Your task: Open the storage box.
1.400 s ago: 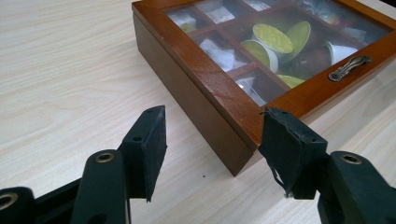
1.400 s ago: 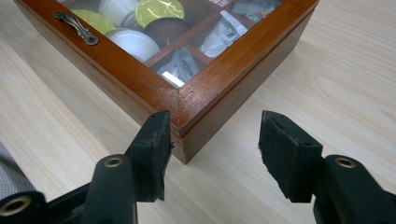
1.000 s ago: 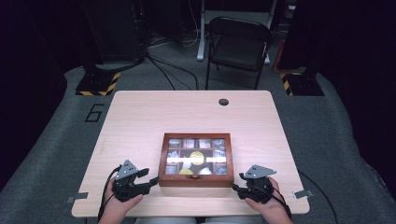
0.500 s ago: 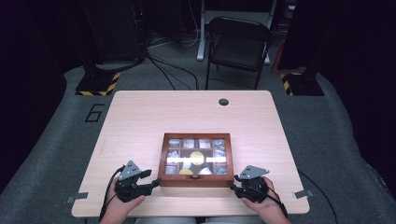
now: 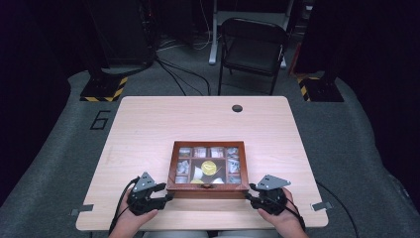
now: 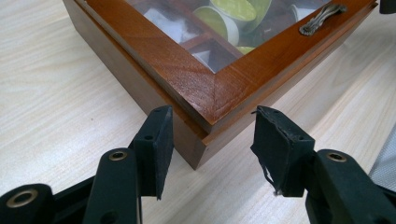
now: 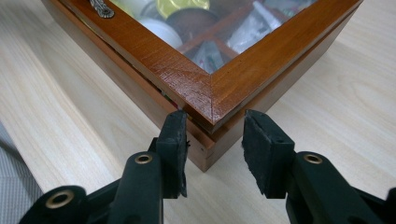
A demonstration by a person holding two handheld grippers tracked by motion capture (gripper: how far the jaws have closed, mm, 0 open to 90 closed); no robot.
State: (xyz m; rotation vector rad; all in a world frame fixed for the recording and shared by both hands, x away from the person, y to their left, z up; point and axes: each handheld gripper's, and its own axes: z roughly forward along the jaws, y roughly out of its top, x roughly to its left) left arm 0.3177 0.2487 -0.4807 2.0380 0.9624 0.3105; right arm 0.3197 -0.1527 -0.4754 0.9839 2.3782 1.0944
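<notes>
Glass-lidded wooden box (image 5: 208,168) near the table's (image 5: 148,124) front edge, left gripper (image 6: 210,135) clamped on its near left corner, jaws having just closed, right gripper (image 7: 212,135) gripping its near right corner

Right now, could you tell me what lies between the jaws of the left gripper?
A near corner of the wooden box sits between the left gripper's jaws in the left gripper view; the pads flank it closely.

moved in from both sides onto the near corners of the wooden box (image 5: 208,187): left gripper (image 5: 166,197) closed on the left corner, right gripper (image 5: 249,197) on the right.
</notes>
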